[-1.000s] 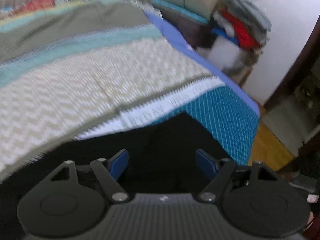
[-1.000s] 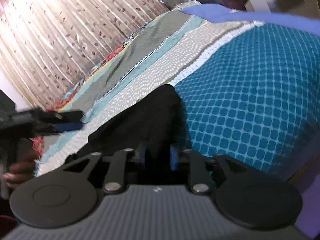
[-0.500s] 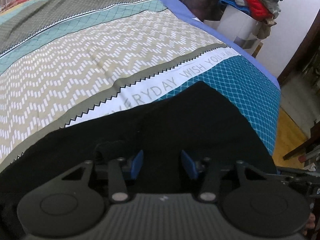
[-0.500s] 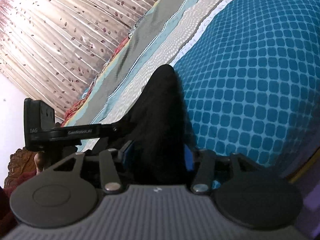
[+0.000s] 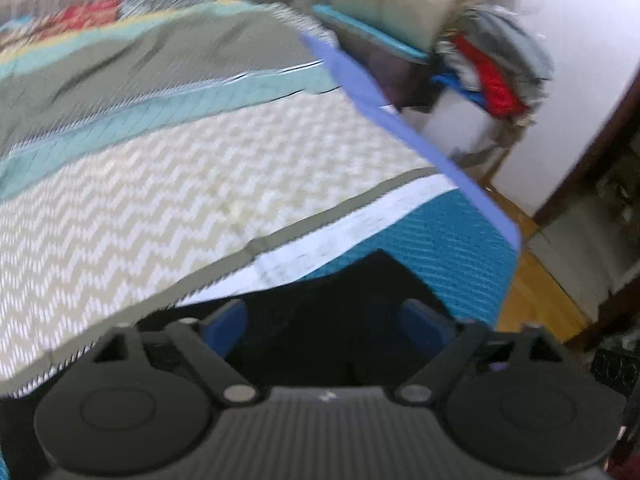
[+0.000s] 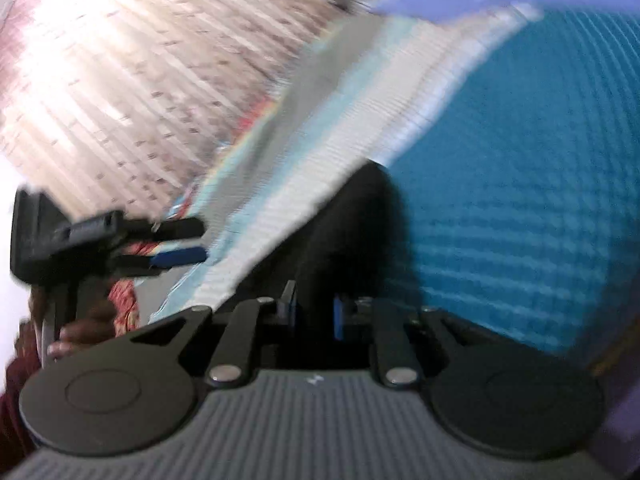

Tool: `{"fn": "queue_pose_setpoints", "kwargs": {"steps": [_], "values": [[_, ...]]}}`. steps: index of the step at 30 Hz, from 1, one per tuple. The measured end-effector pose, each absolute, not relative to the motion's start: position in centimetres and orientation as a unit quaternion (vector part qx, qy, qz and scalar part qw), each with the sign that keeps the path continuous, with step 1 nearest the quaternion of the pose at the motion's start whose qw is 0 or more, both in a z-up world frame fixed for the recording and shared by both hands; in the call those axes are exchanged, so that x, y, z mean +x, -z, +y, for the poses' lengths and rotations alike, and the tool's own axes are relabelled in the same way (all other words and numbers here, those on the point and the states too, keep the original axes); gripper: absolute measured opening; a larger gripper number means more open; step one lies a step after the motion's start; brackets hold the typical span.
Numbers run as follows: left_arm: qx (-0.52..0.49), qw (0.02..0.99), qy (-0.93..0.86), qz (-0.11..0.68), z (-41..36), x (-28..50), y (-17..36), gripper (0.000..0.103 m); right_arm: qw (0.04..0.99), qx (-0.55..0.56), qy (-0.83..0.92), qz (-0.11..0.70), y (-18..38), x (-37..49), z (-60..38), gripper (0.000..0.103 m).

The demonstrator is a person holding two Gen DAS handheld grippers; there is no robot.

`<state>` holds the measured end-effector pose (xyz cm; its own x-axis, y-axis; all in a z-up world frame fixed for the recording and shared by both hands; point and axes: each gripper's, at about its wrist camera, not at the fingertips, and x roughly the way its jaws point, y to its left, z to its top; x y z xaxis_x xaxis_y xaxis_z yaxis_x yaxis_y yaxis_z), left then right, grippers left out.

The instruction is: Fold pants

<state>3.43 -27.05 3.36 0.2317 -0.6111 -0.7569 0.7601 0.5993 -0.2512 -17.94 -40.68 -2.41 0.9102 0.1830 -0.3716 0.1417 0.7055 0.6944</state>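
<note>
My left claw (image 5: 324, 320) has just let go: its jaws were pinched in on the black pants (image 5: 320, 308) half a second ago and are now opening wide, nothing pressed between the blue pads, the cloth lying beneath on the bed (image 5: 200, 184). My right claw (image 6: 314, 308) is closing narrow on a fold of the pants (image 6: 344, 232), which was looser between its pads a moment back. The pants lie at the teal end of the bedspread. I judge one fold is laid and the right side is being gathered next.
</note>
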Motion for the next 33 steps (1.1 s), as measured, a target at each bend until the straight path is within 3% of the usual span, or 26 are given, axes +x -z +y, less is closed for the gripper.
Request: {"fn": "queue_pose_setpoints", "kwargs": {"steps": [1,7,9,10,11,13,15,16,17,18,20,27,33], "values": [[0.097,0.777,0.445,0.435,-27.6,2.8,-3.9,0.103,0.907,0.364,-0.019,0.21,1.5,-17.7,-39.7,0.018],[0.184,0.751,0.426,0.47,-31.1,1.0,-3.2,0.101,0.944,0.236,-0.059,0.224,-1.9,-15.7,-32.4,0.019],[0.185,0.742,0.42,0.489,-31.0,1.4,-2.8,0.07,0.951,0.187,-0.076,0.235,-2.6,-15.3,-29.8,0.019],[0.187,0.736,0.413,0.502,-30.7,1.7,-2.6,0.031,0.955,0.161,-0.082,0.237,-2.9,-15.3,-28.5,0.019],[0.188,0.741,0.397,0.508,-30.1,2.0,-2.6,0.015,0.958,0.142,-0.087,0.235,-3.0,-15.5,-27.6,0.019],[0.169,0.753,0.385,0.505,-27.8,2.8,-2.8,0.014,0.961,0.121,-0.096,0.228,-3.1,-16.0,-26.2,0.024],[0.139,0.757,0.378,0.515,-25.2,3.7,-3.1,0.014,0.962,0.124,-0.112,0.215,-2.8,-16.9,-26.4,0.038],[0.12,0.756,0.376,0.522,-23.8,4.2,-3.2,0.014,0.962,0.123,-0.116,0.215,-2.6,-17.2,-26.2,0.053],[0.104,0.756,0.375,0.526,-22.4,4.6,-3.2,0.014,0.962,0.121,-0.112,0.218,-2.3,-16.9,-26.1,0.054],[0.096,0.757,0.372,0.528,-21.4,4.9,-3.5,0.014,0.959,0.12,-0.11,0.23,-1.9,-16.7,-25.9,0.052],[0.079,0.76,0.366,0.531,-19.3,5.3,-3.8,0.013,0.949,0.127,-0.122,0.262,-1.4,-15.4,-25.2,0.016],[0.027,0.793,0.336,0.507,-10.5,7.3,-5.8,0.014,0.94,0.083,-0.214,0.25,-5.2,-13.0,-19.4,0.015],[0.009,0.801,0.29,0.524,-3.9,9.0,-2.0,0.017,0.912,0.038,-0.265,0.31,-3.4,-8.9,-12.8,0.016]]}}
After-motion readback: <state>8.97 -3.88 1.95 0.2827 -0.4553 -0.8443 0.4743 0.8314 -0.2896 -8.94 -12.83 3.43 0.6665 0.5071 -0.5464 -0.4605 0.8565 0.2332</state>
